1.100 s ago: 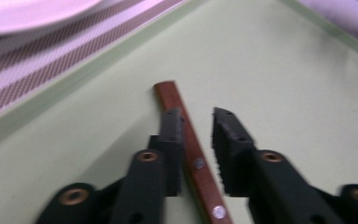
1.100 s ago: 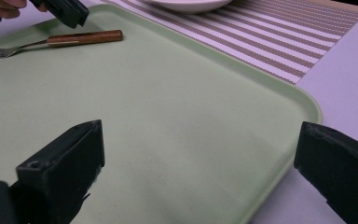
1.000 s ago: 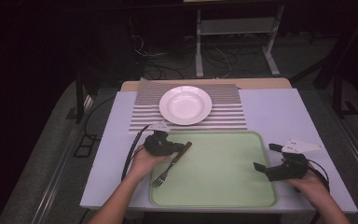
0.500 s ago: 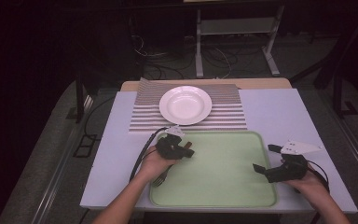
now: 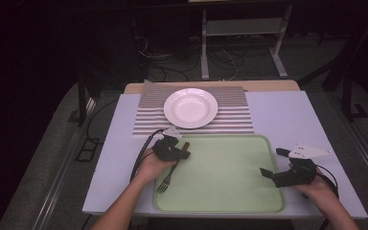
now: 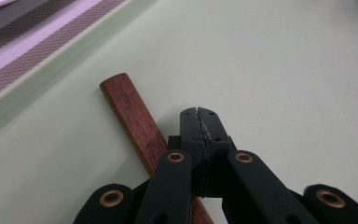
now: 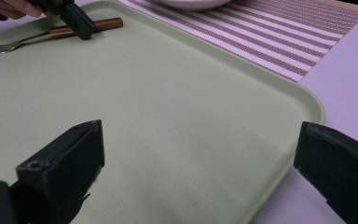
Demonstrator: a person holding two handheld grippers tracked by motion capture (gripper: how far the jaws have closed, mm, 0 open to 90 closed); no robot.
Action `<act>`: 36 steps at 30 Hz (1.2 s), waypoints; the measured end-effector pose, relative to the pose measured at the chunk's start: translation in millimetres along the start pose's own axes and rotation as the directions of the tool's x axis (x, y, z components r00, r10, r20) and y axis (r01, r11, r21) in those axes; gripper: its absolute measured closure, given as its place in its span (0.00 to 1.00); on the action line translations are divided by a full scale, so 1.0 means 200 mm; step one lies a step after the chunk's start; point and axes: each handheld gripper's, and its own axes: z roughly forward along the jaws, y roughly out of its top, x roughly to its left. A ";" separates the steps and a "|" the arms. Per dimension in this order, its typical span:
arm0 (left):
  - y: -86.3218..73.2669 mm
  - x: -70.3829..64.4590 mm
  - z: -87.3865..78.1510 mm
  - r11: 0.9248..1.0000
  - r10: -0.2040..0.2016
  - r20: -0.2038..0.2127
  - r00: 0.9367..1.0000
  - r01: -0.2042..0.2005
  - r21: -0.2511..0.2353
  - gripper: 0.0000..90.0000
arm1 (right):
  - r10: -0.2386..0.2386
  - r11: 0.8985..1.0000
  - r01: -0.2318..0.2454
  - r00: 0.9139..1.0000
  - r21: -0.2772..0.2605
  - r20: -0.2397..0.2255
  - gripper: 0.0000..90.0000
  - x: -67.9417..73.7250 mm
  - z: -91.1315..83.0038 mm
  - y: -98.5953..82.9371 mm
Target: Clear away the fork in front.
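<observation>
A fork (image 5: 168,176) with a brown wooden handle (image 6: 133,119) lies slantwise on the left part of the pale green tray (image 5: 230,175), tines toward the near edge. My left gripper (image 5: 184,154) is shut and sits low over the handle. In the left gripper view its closed tips (image 6: 199,116) lie just right of the handle, with nothing between them. The right gripper view shows that same left gripper (image 7: 81,28) touching the fork (image 7: 51,33). My right gripper (image 5: 273,162) is open at the tray's right edge, jaws wide apart (image 7: 200,133) over bare tray.
A white plate (image 5: 190,108) stands on a striped placemat (image 5: 235,120) beyond the tray. The white table (image 5: 287,115) ends close behind the mat. A black cable (image 5: 141,153) loops from the left gripper. A hand (image 7: 9,5) holds the left gripper.
My left gripper has moved right from beside the fork to over its wooden handle. The right gripper has stayed where it was, still open.
</observation>
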 end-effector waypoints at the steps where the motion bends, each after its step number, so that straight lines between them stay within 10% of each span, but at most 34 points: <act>1: -0.01 0.01 -0.01 1.000 -0.007 -0.006 1.000 0.007 -0.001 0.99 | 0.000 1.000 0.000 1.000 0.000 0.000 0.02 0.00 0.00 0.00; 15: -0.09 0.10 -0.13 0.999 -0.042 -0.079 0.996 0.043 0.003 0.99 | -0.015 1.000 0.015 1.000 0.013 0.011 0.02 0.00 0.00 -0.01; 26: -0.10 0.10 -0.15 0.999 -0.047 -0.054 0.997 0.046 -0.021 0.96 | -0.017 1.000 0.017 1.000 0.018 0.013 0.02 0.00 0.00 -0.01; 36: -0.08 -0.01 -0.27 0.992 0.029 -0.066 0.997 -0.037 -0.121 0.66 | -0.015 1.000 0.015 1.000 0.010 0.013 0.02 0.00 -0.01 -0.01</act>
